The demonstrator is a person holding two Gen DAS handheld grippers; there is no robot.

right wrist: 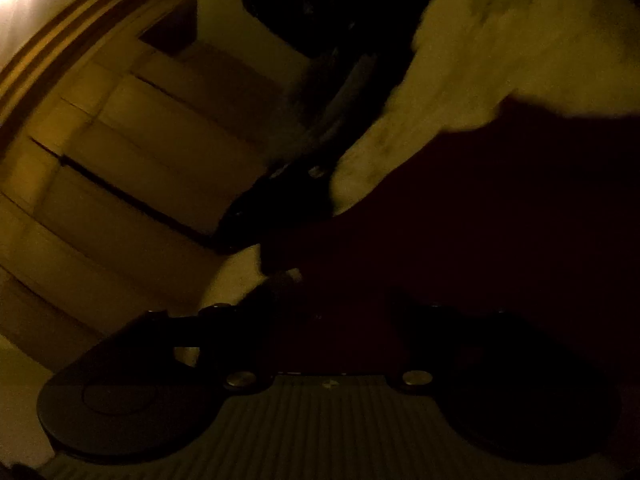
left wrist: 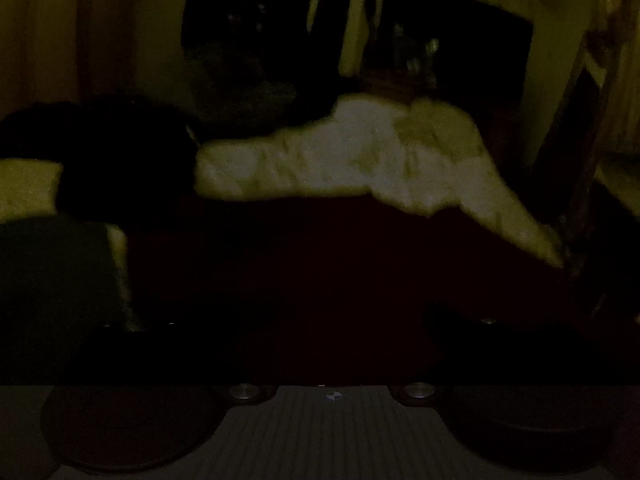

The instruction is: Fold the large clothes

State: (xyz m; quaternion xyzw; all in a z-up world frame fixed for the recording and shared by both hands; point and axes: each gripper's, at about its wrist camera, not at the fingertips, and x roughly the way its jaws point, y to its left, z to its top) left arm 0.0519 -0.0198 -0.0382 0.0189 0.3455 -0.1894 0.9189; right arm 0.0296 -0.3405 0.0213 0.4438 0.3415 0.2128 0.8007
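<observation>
The room is very dark. A dark red garment [left wrist: 328, 280] lies spread on a white bedsheet [left wrist: 340, 156] and fills the middle of the left wrist view. My left gripper [left wrist: 328, 320] hovers over it; its finger mounts stand wide apart, while the tips are lost in the dark. In the right wrist view the same red garment [right wrist: 500, 220] covers the right half, on the pale sheet [right wrist: 500, 52]. My right gripper [right wrist: 356, 292] stands open above the garment's left edge, and its left fingertip [right wrist: 290, 276] shows pale. Nothing is visibly pinched.
A black cloth heap [left wrist: 120, 152] and a green cloth [left wrist: 52, 276] lie at the left of the bed. A dark framed opening [left wrist: 452, 40] is behind the bed. Tan wooden panels [right wrist: 120, 140] and a long black object [right wrist: 304, 176] border the sheet's left side.
</observation>
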